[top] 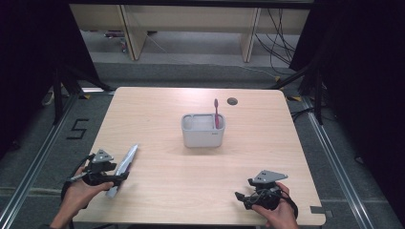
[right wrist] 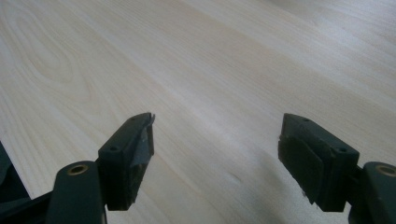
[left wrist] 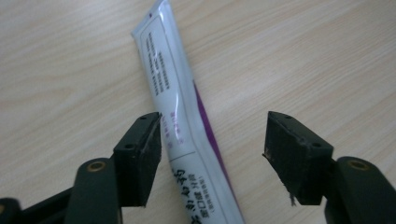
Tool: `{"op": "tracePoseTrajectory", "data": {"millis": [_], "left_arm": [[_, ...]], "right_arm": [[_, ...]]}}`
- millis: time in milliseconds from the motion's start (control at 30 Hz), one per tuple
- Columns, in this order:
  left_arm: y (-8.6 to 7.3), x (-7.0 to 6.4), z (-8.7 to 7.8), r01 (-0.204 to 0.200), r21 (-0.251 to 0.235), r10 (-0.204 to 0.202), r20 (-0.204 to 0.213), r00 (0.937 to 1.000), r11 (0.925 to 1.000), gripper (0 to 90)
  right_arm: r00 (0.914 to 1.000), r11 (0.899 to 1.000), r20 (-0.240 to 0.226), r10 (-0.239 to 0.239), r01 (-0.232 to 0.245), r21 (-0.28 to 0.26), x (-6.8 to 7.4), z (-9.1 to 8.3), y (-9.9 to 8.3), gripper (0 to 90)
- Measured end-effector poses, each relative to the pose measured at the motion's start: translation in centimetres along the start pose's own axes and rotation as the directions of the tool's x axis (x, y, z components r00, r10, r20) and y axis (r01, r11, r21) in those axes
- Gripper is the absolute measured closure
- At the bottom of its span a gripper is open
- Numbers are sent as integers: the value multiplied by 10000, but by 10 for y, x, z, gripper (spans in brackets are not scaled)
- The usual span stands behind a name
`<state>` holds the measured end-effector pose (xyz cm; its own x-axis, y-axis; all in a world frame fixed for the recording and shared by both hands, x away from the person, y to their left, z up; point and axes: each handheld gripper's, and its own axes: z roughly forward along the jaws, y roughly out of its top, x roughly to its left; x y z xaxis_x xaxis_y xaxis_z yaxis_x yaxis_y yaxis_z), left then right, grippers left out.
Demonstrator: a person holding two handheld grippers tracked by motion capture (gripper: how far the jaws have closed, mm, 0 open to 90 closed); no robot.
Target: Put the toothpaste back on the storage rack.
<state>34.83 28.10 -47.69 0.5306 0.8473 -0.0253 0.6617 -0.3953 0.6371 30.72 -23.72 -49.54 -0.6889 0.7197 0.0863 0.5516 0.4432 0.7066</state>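
Toothpaste tube (top: pixel 123 168): one, white with a purple stripe and printed text, lying flat on the table (top: pixel 200 191) near its front left corner, long axis running from the near edge up and slightly to the right.

Grippers: two. Left gripper (top: pixel 117 177), held in the person's left hand (top: pixel 79 193), sits over the near end of the tube. In the left gripper view the jaws stand well apart with the tube (left wrist: pixel 180 116) lying between them, close against the left jaw's pad and clear of the right one; the jaws are not closed on it. Right gripper (top: pixel 241 196), held in the right hand (top: pixel 277 214), rests near the front right of the table, well apart from the tube. In the right gripper view its jaws are spread wide over bare wood (right wrist: pixel 196 70), with nothing between them.

Containers: one, a grey rectangular holder (top: pixel 203 130) standing at mid-table, well beyond both grippers.

Contents of holder: one red toothbrush (top: pixel 217 114), standing upright in the right-hand part, its top rising above the rim. The left part of the holder shows no contents that can be made out.

Table fittings: one dark round cable port (top: pixel 232 101) behind the holder, near the far edge.
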Motion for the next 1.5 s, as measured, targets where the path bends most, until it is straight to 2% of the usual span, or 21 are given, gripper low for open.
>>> {"op": "tracePoseTrajectory", "data": {"millis": [33,67,167,200,233,300,367,400,433,500,733,833,900,967,1067,1100,1167,1367,1400,1433,1500], "left_arm": [[1,3,0,-62,255,64,-94,9999,9997,344],[1,5,0,33,392,-27,-139,9999,9992,338],[2,7,1,159,448,-150,-203,9997,9989,337],[2,9,1,51,649,-35,-247,9997,9979,337],[3,9,3,68,720,-51,-231,9997,9974,343],[4,10,5,-88,1031,108,-184,9998,9946,350],[5,9,9,89,911,-68,-226,9997,9958,363],[6,10,10,-24,1058,46,-203,9998,9944,367],[7,10,11,-76,1063,94,-165,9998,9943,374],[9,11,14,-114,1218,138,-189,9997,9925,379],[13,14,23,12,1552,-13,3,10000,9879,419],[13,15,27,78,1568,-79,-1,10000,9876,430],[13,15,30,168,1374,-173,20,9998,9904,447],[15,16,29,16,1706,-47,176,9998,9853,461],[16,16,32,-8,1671,-16,138,9999,9859,477],[17,16,33,-15,1811,-12,148,9999,9835,480],[16,14,35,41,1701,-64,132,9999,9854,495],[18,12,37,-304,1974,244,325,9992,9799,549],[18,11,37,-405,1862,353,310,9989,9817,560],[19,10,37,-412,1932,347,366,9987,9803,569],[21,9,36,-587,2174,494,477,9976,9743,583]], "right_arm": [[9996,9997,-140,225,-223,125,1,1,0,277],[9998,9997,-47,218,-217,138,1,0,0,277],[9996,9994,-29,267,-266,207,2,0,0,277],[10000,9999,-48,75,-74,69,2,1,0,277],[9997,9996,9,239,-239,146,4,1,-1,277],[9998,9997,-2,192,-192,154,3,1,-1,277],[9998,9996,-53,206,-205,195,3,1,0,277],[9999,9998,-30,116,-116,149,3,1,-1,277],[9994,9992,-28,333,-333,236,4,1,-1,277],[9998,9996,-10,220,-220,155,3,1,-1,277],[9997,9995,-68,227,-226,231,3,1,0,277],[9996,9994,-73,259,-257,211,4,1,0,277],[9998,9997,-91,150,-149,185,4,2,0,277],[10000,9998,-87,0,2,177,3,2,0,277],[9999,9999,-100,11,-9,173,3,2,0,277],[9999,9998,-111,42,-40,187,3,2,0,277],[9999,9998,-100,55,-53,189,3,1,0,277],[9998,9997,-125,122,-119,217,3,1,0,277],[10000,9998,-93,17,-15,178,3,1,0,277],[9998,9997,-120,154,-152,175,4,2,0,277],[10000,9999,-69,43,-42,129,4,2,0,277]]}}
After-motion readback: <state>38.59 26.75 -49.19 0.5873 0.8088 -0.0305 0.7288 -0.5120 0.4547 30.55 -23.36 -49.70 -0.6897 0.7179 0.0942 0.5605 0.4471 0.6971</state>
